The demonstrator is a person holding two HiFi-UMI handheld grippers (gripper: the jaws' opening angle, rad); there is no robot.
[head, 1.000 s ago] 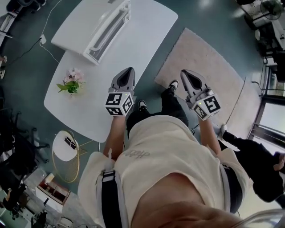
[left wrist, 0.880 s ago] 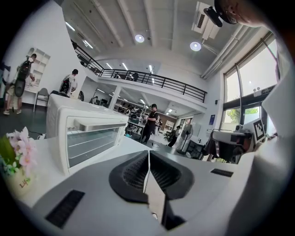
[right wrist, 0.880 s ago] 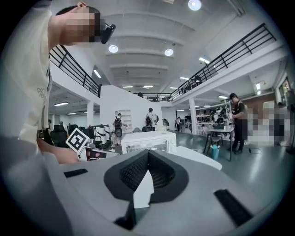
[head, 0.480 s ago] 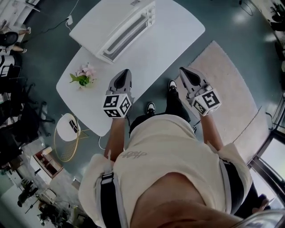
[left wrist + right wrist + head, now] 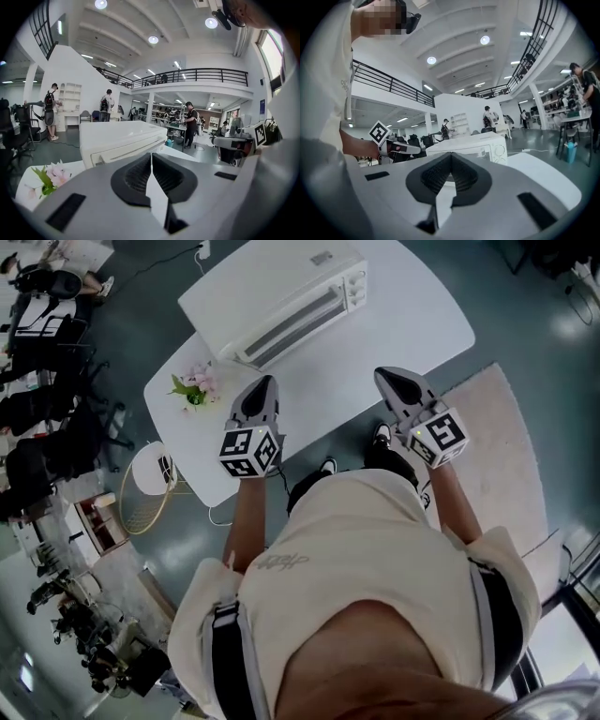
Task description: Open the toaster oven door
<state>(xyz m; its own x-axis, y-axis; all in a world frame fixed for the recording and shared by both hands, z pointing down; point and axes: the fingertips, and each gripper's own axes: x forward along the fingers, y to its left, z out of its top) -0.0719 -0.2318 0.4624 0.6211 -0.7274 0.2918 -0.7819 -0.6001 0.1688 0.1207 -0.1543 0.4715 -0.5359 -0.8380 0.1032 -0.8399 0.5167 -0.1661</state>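
Right now both tools hang over the near edge of the counter (image 5: 417,320), short of the toaster oven (image 5: 267,282), and neither touches it. The left tool (image 5: 268,382) has its jaws pressed together along a thin line, with nothing between them. The right tool (image 5: 383,375) is likewise closed at the tips and carries nothing.

The toaster oven sits on the far part of the counter, ahead of both tools. Its long axis runs crosswise to the person and on a slant, so the knob end (image 5: 355,285) lies farther off than the other end. The door (image 5: 292,322) faces back toward the tools and is closed. A long dark strip runs along it, which is probably the window with the handle above it, though the handle itself is hard to pick out from overhead.

A small bunch of flowers (image 5: 194,387) stands just off the oven's near end, to the left of the left tool.

Judging by the layout, the left tool is the nearer one. It points almost straight at the middle of the door, while the right tool stands off beyond the knob end. Whichever tool reaches in has to open first, go forward to the door's upper edge and close across the handle's length.
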